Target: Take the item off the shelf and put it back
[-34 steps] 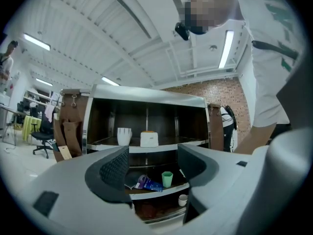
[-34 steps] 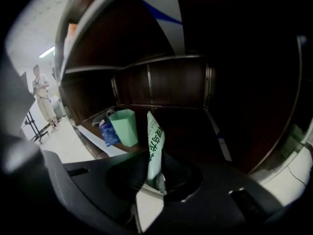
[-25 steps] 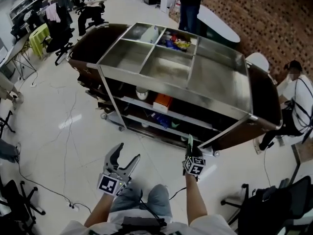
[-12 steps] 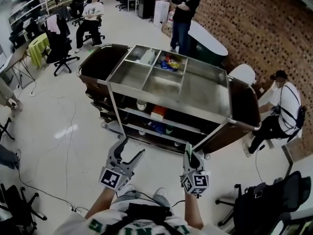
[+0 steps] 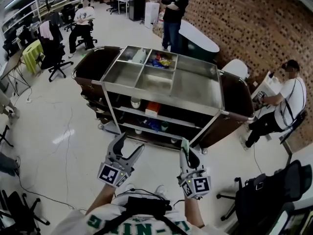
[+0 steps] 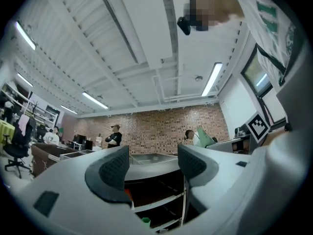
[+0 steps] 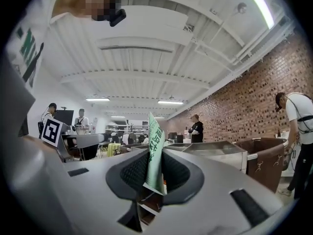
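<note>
A steel trolley (image 5: 195, 87) with open shelves stands on the floor in front of me. On its middle shelf (image 5: 171, 119) sit an orange box (image 5: 152, 108) and a white cup (image 5: 135, 102). My right gripper (image 5: 184, 145) is held up short of the trolley, shut on a thin green packet (image 7: 155, 151) that sticks up edge-on between the pads. My left gripper (image 5: 131, 142) is beside it, open and with nothing between its fingers (image 6: 112, 173). Both grippers are well clear of the shelves.
The trolley's top bins hold snack packets (image 5: 160, 61) and a bottle (image 5: 140, 56). One person stands behind the trolley (image 5: 172, 9), another sits at its right (image 5: 286, 102), a third sits far left (image 5: 83, 21). Office chairs (image 5: 264, 195) (image 5: 49, 53) and a floor cable (image 5: 68, 131) are around.
The trolley has shrunk in the view and drifted up, so I stand farther from it. Both grippers sit a little nearer my body. The right one stays shut on the packet.
</note>
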Available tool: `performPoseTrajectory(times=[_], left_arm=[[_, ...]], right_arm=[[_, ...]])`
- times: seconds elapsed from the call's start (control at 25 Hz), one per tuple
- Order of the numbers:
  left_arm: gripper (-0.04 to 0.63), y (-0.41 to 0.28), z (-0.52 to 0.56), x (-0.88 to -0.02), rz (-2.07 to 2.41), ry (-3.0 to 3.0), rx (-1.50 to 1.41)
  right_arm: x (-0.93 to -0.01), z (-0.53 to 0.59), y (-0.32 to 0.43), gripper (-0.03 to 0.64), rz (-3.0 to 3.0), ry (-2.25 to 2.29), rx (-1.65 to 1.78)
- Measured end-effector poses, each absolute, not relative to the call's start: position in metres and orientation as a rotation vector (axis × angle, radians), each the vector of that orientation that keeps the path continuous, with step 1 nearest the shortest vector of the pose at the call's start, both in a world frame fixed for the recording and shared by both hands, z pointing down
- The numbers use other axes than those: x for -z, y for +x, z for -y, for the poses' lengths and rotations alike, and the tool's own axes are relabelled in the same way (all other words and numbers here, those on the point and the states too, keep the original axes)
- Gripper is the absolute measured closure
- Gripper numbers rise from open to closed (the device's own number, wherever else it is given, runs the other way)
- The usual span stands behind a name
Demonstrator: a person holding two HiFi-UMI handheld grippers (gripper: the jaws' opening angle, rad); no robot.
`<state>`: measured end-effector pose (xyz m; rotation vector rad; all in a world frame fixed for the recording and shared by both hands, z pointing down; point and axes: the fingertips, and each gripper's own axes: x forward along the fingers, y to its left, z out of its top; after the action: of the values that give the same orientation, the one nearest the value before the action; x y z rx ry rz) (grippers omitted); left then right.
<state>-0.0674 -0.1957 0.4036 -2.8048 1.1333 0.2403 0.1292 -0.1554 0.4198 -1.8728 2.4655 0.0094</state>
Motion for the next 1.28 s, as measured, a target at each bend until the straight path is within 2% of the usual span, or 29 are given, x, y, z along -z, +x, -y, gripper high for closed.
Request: performPoseTrajectory(times=[0.16, 0.48, 0.68, 1.08, 1.28], left_arm=[[0.319, -0.067, 0.198, -0.417, -1.161, -2.769, -0.124], [0.319, -0.058, 0.193, -0.418, -1.141, -2.781, -0.169], [0.319, -0.056, 0.197, -0.420, -1.171, -2.803, -0.159], [0.319, -0.062, 0.218, -0.449, -1.270, -2.805, -0.023], [0.319, -0.065, 0.236, -0.455, -1.373, -2.803, 0.023]], right_arm=[[-0.430, 0.149, 0.125, 0.540, -2.497, -1.866, 0.010], [-0.447, 0.154, 0.128, 0.538, -2.533, -1.880, 0.047], [-0.495, 0.182, 0.152, 0.538, -2.577, -2.009, 0.167], [-0.659, 0.315, 0.248, 0.531, -2.603, -2.301, 0.441], [-0.696, 0.396, 0.279, 0.525, -2.638, -2.397, 0.513]])
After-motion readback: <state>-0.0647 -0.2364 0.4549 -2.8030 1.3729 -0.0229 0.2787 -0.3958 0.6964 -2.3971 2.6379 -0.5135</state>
